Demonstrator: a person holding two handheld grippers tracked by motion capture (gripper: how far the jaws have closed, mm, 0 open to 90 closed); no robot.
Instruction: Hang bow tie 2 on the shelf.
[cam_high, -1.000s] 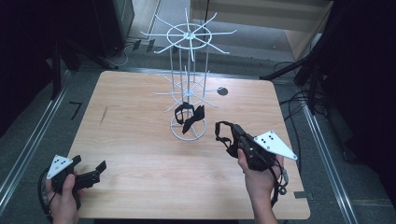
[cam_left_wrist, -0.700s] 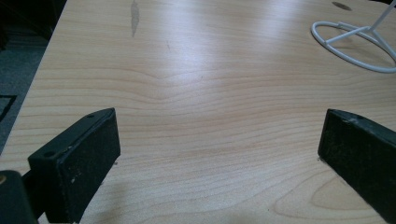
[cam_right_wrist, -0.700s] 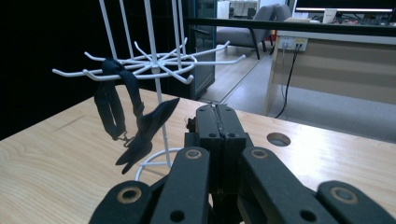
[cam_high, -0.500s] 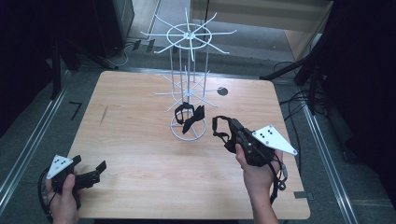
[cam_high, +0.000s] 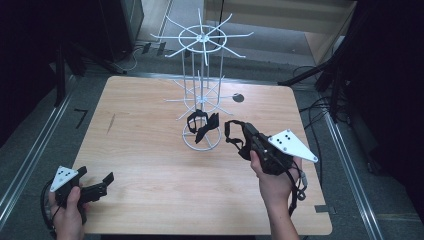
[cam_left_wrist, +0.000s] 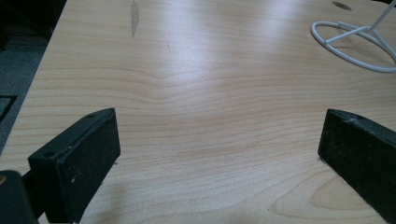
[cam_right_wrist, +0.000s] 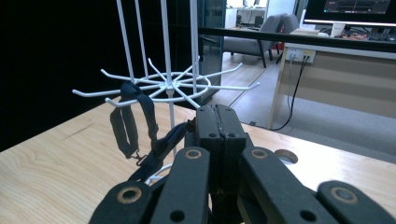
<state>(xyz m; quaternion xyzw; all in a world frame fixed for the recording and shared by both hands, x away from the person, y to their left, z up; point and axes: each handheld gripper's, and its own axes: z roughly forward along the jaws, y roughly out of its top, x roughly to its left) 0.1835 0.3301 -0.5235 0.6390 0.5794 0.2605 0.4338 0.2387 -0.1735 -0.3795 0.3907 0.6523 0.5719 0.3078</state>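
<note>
A white wire hook rack (cam_high: 202, 75) stands at the table's middle on a ring base (cam_left_wrist: 353, 44). A black strap (cam_high: 201, 123) hangs from a hook of its lower tier (cam_right_wrist: 173, 87). My right gripper (cam_high: 245, 132) is raised just right of the rack, with its jaws pressed together (cam_right_wrist: 217, 114) on a second black strap (cam_high: 229, 136). That strap loops out toward the rack (cam_right_wrist: 161, 145). My left gripper (cam_high: 95, 176) rests low at the near left corner, its jaws wide open (cam_left_wrist: 219, 149) over bare wood.
The wooden table (cam_high: 145, 150) has a round cable hole (cam_high: 238, 98) behind the rack. Dark stands and cables (cam_high: 320, 75) crowd the floor at the far right. A metal rail (cam_high: 30, 155) runs along the left side.
My right gripper has crept a little up and toward the rack with the strap in it. The left gripper has stayed put.
</note>
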